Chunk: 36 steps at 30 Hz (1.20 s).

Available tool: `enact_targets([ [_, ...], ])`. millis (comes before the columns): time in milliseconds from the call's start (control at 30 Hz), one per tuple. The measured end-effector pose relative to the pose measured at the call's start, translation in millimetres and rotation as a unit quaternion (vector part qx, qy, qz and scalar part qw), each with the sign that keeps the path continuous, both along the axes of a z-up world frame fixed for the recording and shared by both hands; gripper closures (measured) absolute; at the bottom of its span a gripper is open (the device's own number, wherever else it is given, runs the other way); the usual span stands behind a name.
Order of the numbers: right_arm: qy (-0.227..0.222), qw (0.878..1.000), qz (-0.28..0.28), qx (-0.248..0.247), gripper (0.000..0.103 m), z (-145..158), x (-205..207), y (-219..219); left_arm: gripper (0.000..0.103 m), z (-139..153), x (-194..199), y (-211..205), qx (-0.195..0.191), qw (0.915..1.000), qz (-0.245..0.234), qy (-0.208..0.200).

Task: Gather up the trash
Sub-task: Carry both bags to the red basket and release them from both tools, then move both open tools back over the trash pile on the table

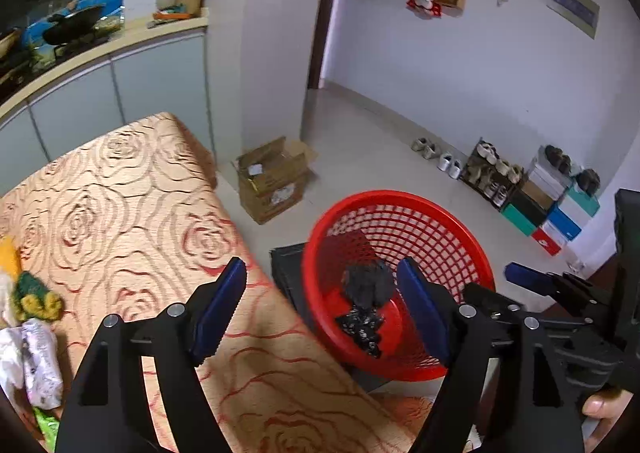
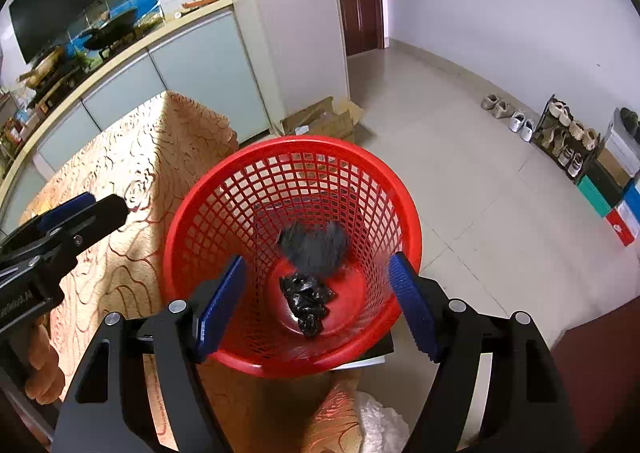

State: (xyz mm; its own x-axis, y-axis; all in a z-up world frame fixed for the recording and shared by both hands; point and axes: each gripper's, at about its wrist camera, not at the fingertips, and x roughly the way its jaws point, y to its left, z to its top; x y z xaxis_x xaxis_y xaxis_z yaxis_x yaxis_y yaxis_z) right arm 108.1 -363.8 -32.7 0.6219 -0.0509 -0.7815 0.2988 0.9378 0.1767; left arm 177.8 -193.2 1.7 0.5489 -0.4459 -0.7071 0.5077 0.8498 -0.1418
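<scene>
A red mesh basket (image 1: 436, 237) (image 2: 384, 189) stands beside the cloth-covered table. On its bottom lies crumpled black plastic (image 1: 362, 327) (image 2: 306, 299). A blurred dark grey lump (image 1: 368, 283) (image 2: 314, 249) shows above that, inside the basket, and no pad presses on it. My left gripper (image 1: 320, 273) is open over the table edge and the basket's near rim. My right gripper (image 2: 317, 265) is open directly above the basket mouth. Each gripper also shows in the other's view, the right gripper (image 1: 532, 277) at the right and the left gripper (image 2: 88, 209) at the left.
The table (image 1: 132, 205) wears a gold rose-patterned cloth. White wrappers (image 1: 38, 357) and a green-yellow piece (image 1: 34, 295) lie at its left end. The basket rests on a black box (image 1: 286, 269). An open cardboard box (image 1: 272, 177), shoes and a shoe rack (image 1: 490, 173) sit on the tiled floor.
</scene>
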Motion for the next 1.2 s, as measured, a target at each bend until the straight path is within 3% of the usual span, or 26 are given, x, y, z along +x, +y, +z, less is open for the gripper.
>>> enact_targets([
  [300,-0.049,0.999,0.003,-0.013,0.032,29,-21,20,0.022,27,-14,40,-0.007,0.9979,0.045,-0.046],
  [533,-0.095,0.994,0.031,-0.038,0.03,59,-31,57,0.02,48,-36,82,-0.01,0.9914,0.093,-0.091],
  [733,-0.127,0.987,0.076,-0.057,0.027,83,-31,101,0.017,66,-56,129,-0.001,0.9795,0.155,-0.129],
  [1200,-0.185,0.97,0.151,-0.052,0.021,114,-21,176,0.015,79,-84,231,0.015,0.9487,0.275,-0.156],
])
